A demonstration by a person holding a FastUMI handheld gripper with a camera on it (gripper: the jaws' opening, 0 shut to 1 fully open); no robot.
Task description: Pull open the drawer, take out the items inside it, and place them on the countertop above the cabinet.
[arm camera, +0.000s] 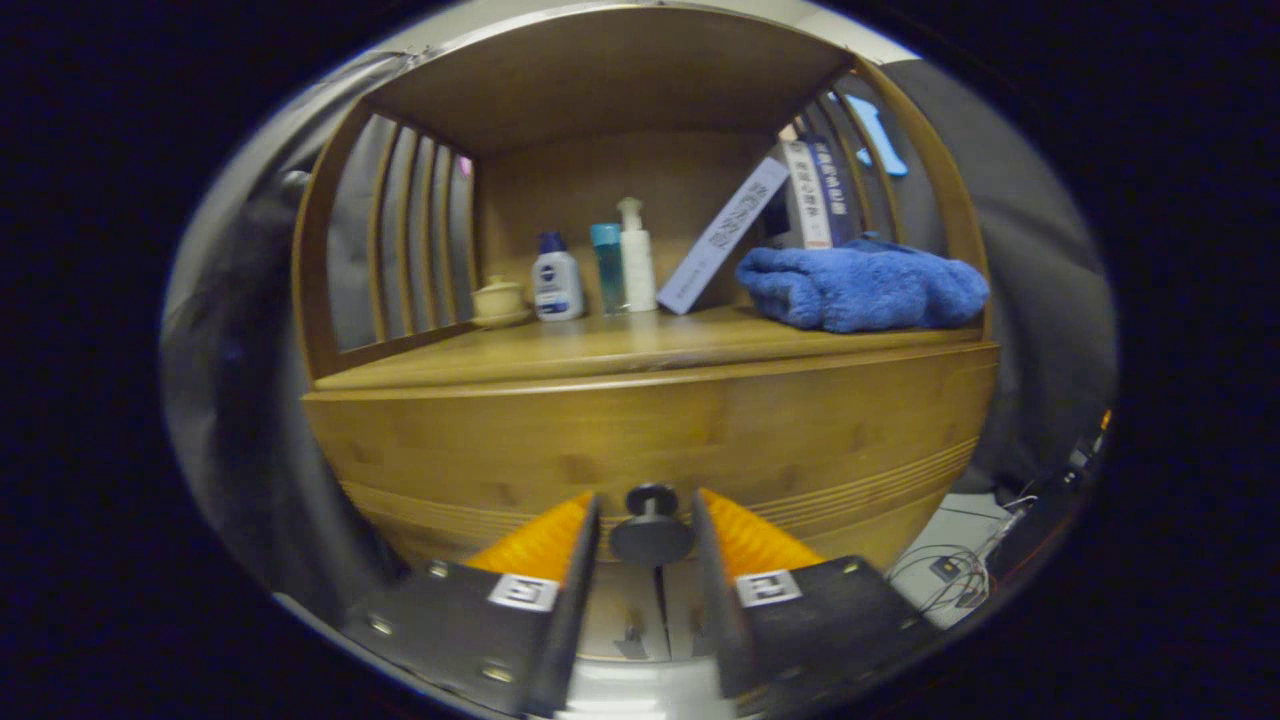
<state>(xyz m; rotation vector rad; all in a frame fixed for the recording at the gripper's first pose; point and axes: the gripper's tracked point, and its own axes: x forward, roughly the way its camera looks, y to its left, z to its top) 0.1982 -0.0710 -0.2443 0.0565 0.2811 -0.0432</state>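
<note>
On the tabletop [600, 345] above the cabinet, from its left edge rightward, stand a small lidded cup [499, 299], 3 bottles [556, 285], leaning books [722, 237] and a soft blue towel [862, 286] at the right edge. Below, the drawer front [650, 440] looks like stiff, solid wood, likely to slide with some weight, and the round knob [651, 527] on its short stem looks like the best hold. The tongs [647, 530] are spread, 1 finger each side of the knob, not visibly pressing it.
</note>
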